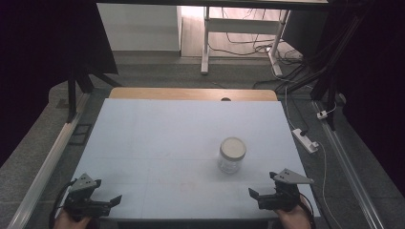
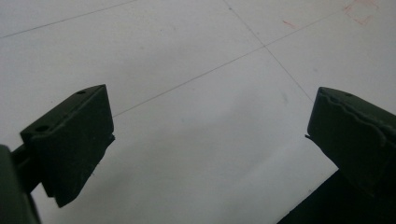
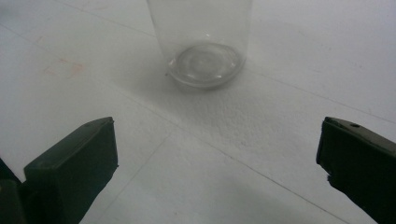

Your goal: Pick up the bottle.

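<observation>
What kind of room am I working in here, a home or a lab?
Most likely a lab or test workspace. A white-covered table bears a single clear jar, metal frame rails run along its sides, and loose cables with a power strip lie on the grey floor beyond.

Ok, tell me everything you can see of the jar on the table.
The jar is a small, clear one, glass or clear plastic by its look, closed with a round pale lid. It stands upright on the white table, right of the middle and toward the near edge. It looks empty: the right gripper view shows its ringed base plainly through the wall. Nothing touches it but the table. The right gripper is nearest, jaws open and short of it.
</observation>
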A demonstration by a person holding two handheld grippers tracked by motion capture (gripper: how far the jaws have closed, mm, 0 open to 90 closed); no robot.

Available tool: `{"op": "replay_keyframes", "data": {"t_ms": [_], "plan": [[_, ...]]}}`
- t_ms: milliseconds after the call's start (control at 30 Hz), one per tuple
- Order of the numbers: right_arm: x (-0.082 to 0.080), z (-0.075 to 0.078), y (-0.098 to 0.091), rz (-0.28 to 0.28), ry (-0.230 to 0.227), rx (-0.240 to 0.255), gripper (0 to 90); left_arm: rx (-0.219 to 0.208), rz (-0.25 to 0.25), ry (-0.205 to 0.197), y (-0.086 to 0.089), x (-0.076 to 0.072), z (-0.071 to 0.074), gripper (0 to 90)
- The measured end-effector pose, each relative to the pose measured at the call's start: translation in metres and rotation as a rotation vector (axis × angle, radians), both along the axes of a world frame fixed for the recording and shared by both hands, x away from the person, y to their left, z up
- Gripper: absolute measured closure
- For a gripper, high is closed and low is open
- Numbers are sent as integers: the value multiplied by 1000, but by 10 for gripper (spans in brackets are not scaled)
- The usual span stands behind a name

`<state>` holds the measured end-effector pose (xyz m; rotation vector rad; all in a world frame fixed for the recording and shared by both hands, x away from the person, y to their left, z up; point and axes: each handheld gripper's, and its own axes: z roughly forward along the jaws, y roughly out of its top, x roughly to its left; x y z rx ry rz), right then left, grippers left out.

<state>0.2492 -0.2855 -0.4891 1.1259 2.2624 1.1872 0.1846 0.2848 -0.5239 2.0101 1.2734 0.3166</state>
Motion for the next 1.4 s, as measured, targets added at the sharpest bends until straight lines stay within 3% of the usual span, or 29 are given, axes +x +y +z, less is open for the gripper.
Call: {"op": "replay_keyframes", "data": {"t_ms": [333,800,1400], "plan": [[8,0,12,48,-22,-20,0,5,-7,4,-1,0,0,15],[21,-4,25,69,-11,-35,0,2,-11,6,0,1,0,15],[50,-4,48,82,-18,-48,0,-1,-13,9,0,1,0,15]]}}
